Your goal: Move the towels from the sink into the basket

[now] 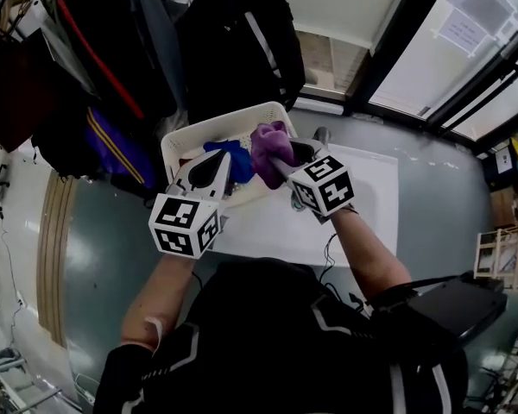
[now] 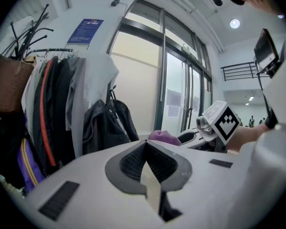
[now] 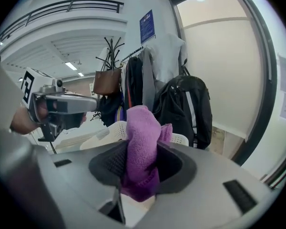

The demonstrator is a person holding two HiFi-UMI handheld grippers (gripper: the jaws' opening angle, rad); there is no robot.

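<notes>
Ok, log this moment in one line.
right gripper: shut on purple towel | left gripper: jaws together, blue towel at its tip | white basket: directly ahead

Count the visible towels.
2. A purple towel is clamped in the right tool over the basket; a blue towel is at the tip of the left tool. More may lie hidden in the basket.

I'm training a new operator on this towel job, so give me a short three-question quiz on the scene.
1. True or false: the right gripper holds the purple towel.
2. Which colour is the other towel, lying in the white basket? A red, B blue, C green.
3. Fill in: the fingers of the left gripper are ____, with nothing between them.
Key: 1 true; 2 B; 3 together.
</notes>
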